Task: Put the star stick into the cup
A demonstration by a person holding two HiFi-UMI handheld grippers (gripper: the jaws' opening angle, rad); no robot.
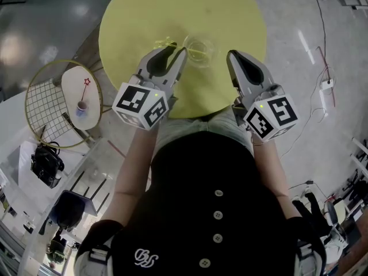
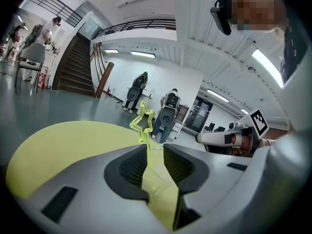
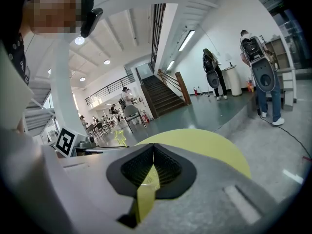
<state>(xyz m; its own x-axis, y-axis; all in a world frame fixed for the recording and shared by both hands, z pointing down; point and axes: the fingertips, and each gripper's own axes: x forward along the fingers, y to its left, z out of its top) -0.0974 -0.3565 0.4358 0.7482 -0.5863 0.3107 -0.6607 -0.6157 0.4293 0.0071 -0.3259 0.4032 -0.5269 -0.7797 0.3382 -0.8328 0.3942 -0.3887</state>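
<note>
Release step, by my reading — the left hand-held gripper [image 2: 155,148] has its jaws apart, with the star stick [image 2: 142,122] upright between them, unpinched. Its foot seemingly rests in the cup [image 1: 201,50], upper centre of the bench [image 1: 236,16]. The right hand-held gripper [image 3: 153,152] is closed and empty. Next — back off without snagging the stick.

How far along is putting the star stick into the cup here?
Done: the star stick stands between the jaws of the left gripper, beside the clear cup on the yellow table. In hand: those jaws are apart, not pressing it. Left: the star shows outside the cup's rim, so the stick does not look seated yet. The right gripper is shut and empty.
</note>
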